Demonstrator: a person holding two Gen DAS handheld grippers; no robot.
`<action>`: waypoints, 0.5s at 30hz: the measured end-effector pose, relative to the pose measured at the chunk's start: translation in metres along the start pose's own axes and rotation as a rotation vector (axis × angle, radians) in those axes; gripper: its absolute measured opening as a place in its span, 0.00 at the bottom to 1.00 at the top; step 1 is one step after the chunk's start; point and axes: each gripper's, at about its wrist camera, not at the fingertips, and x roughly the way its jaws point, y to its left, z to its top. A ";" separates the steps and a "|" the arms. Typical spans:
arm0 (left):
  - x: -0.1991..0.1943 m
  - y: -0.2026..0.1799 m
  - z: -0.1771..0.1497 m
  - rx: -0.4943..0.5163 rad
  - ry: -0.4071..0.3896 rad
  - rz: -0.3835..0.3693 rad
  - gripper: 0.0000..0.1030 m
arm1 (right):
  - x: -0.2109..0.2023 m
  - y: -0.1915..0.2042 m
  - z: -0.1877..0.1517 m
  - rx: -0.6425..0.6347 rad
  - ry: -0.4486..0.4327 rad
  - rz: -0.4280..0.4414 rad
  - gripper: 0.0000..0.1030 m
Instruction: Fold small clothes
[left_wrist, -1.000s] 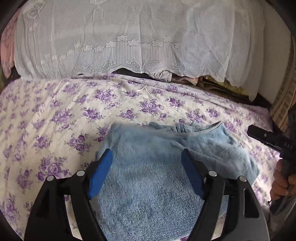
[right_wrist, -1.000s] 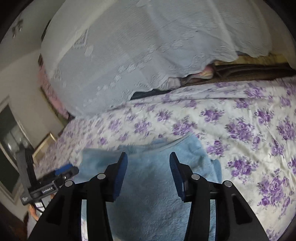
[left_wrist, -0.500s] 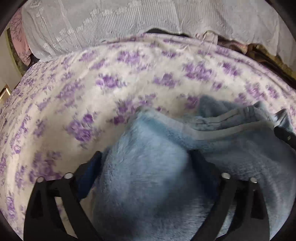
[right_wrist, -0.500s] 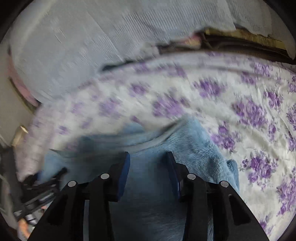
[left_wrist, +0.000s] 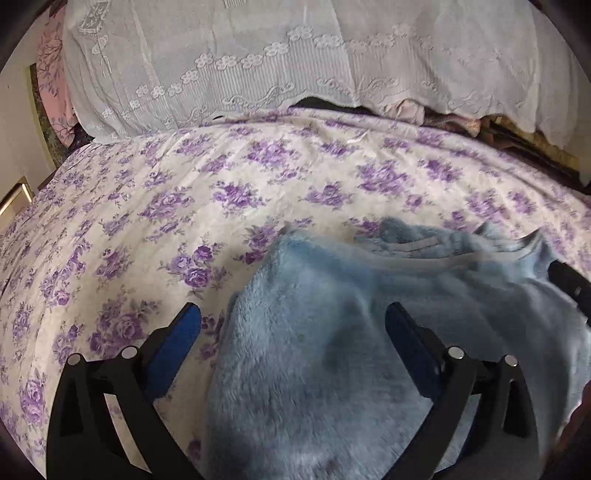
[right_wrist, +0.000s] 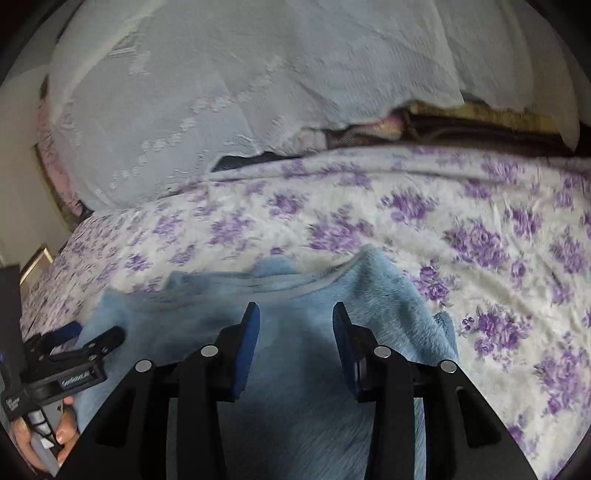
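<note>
The left claw (left_wrist: 291, 325) is spread wide and its jaws are opening further; the left edge of the blue fleece garment (left_wrist: 332, 332) lies between the fingers, but the blue pads (left_wrist: 177, 347) stand clear of it on both sides, so nothing is gripped. The left finger hangs over the bare bedsheet (left_wrist: 184, 206), the right finger over the fleece.

The right claw (right_wrist: 295, 325) stands partly open, its two fingers low over the middle of the same garment (right_wrist: 207, 314). Fleece fills the gap between them, yet whether the pads press on the cloth cannot be told from this view. To the left of this claw, the other claw (right_wrist: 85, 341) shows from the side, with the person's hand (right_wrist: 55, 439) on its handle at the lower left.

The garment is a small, fluffy, light-blue piece lying on the bed directly beneath and ahead of both claws. Its far edge, just beyond the fingertips, carries a paler ribbed band and is rumpled into a few folds; the near part looks smooth and flat.

Farther beyond the claws, the purple-flowered sheet runs to a white lace cloth (left_wrist: 295, 66) draped over a heap of bedding.
</note>
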 end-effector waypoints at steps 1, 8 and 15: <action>-0.007 -0.001 0.000 -0.004 -0.013 -0.015 0.94 | -0.005 0.007 -0.002 -0.017 -0.002 0.018 0.40; -0.032 -0.007 -0.011 0.015 -0.041 -0.019 0.94 | -0.031 0.038 -0.027 -0.092 0.015 0.054 0.41; -0.022 -0.006 -0.030 0.013 0.014 -0.007 0.94 | -0.032 0.042 -0.038 -0.091 0.041 0.062 0.44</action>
